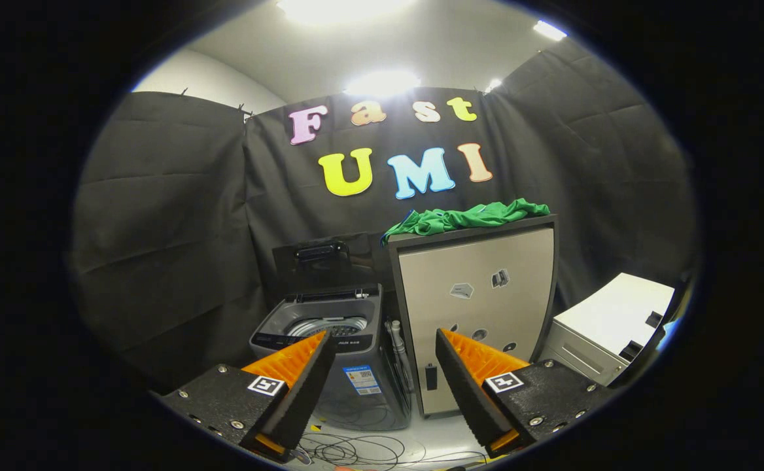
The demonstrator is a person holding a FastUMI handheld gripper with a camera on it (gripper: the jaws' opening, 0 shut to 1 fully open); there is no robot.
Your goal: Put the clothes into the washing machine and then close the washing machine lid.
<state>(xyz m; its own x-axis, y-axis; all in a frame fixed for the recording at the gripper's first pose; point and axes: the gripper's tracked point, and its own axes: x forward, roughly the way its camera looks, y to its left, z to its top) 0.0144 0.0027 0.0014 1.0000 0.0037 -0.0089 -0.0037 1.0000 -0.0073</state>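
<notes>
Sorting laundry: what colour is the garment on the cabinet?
Green garment, clearest in the gripper view.

Sharp fisheye view, bright ceiling lights [382, 82] glaring, edges curved.

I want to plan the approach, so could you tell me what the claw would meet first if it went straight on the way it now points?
The open claw holds nothing. Straight on, it would probably meet the front of the tall cabinet near its edge beside the washing machine, though depth is unclear. The green clothes lie higher, on the cabinet's top.
</notes>
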